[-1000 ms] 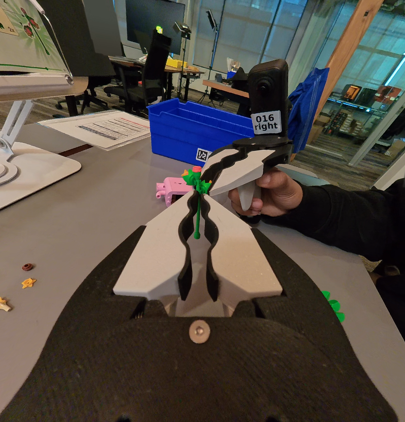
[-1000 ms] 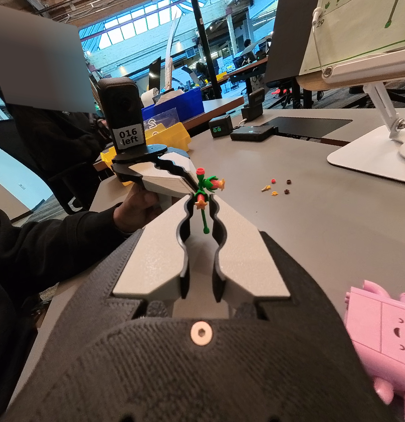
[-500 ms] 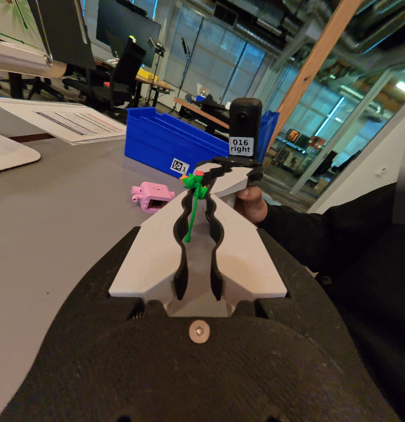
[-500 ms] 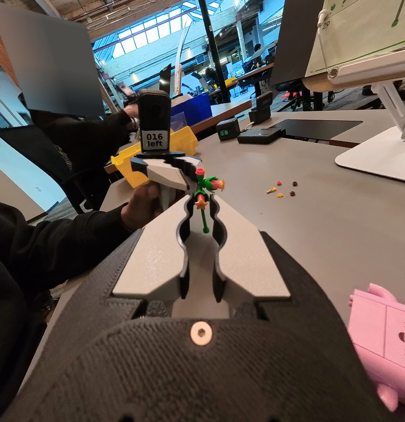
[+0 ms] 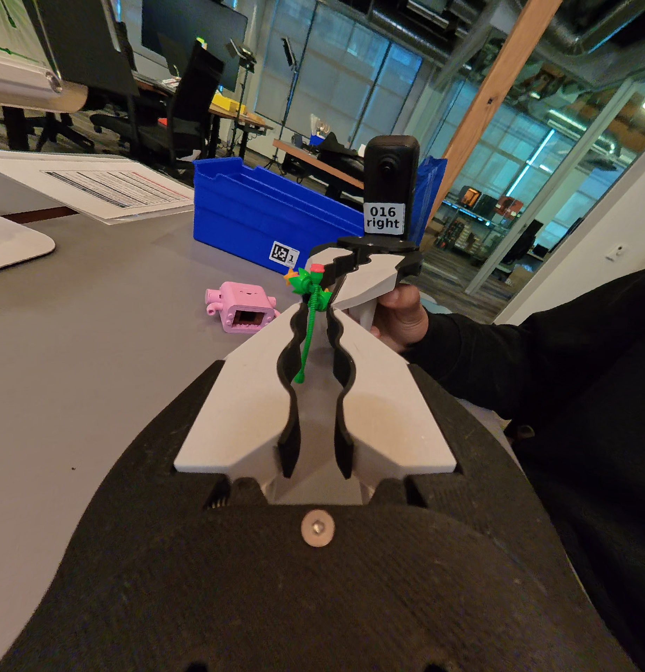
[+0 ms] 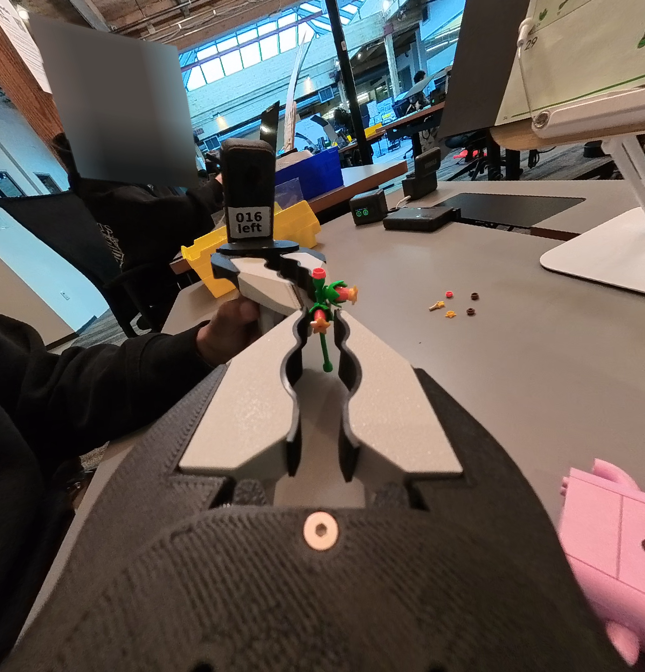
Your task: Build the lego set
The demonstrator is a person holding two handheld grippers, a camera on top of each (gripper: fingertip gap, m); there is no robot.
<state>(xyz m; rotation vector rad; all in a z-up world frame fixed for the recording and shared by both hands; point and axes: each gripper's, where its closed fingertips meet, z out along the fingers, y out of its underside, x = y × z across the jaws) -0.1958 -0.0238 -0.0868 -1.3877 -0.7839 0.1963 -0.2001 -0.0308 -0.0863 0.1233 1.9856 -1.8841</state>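
Right now I have both claws meeting tip to tip above the grey table (image 5: pixel 95 363), with a small plastic flower (image 5: pixel 311 291) caught between them. My left claw (image 5: pixel 315 309) is pinched on the upper part of the green stem, just under the leaves; the rest of the stem hangs down free in the gap between its two fingers, ending in a small ball. My right claw (image 6: pixel 321 320) comes in from the opposite side, and its tips are closed in on the same stem, near a red bud with an orange star tip. Whether both claws truly bear the flower's weight I cannot tell; both sets of tips are tight against it.

The flower stands nearly upright. It has a red bud on top, green leaves below it, and a second red and orange bloom sticking out sideways.

On the table beyond, a pink blocky pig (image 5: pixel 243 307) lies near a blue bin (image 5: pixel 259 214); in the right wrist view the same pig sits close at the lower right edge. A few loose small pieces (image 6: pixel 454 303), red, orange and brown, lie scattered well apart from the claws. A yellow bin (image 6: pixel 212 262) sits behind my left claw, and a white stand (image 6: pixel 604 254) holds an instruction booklet.
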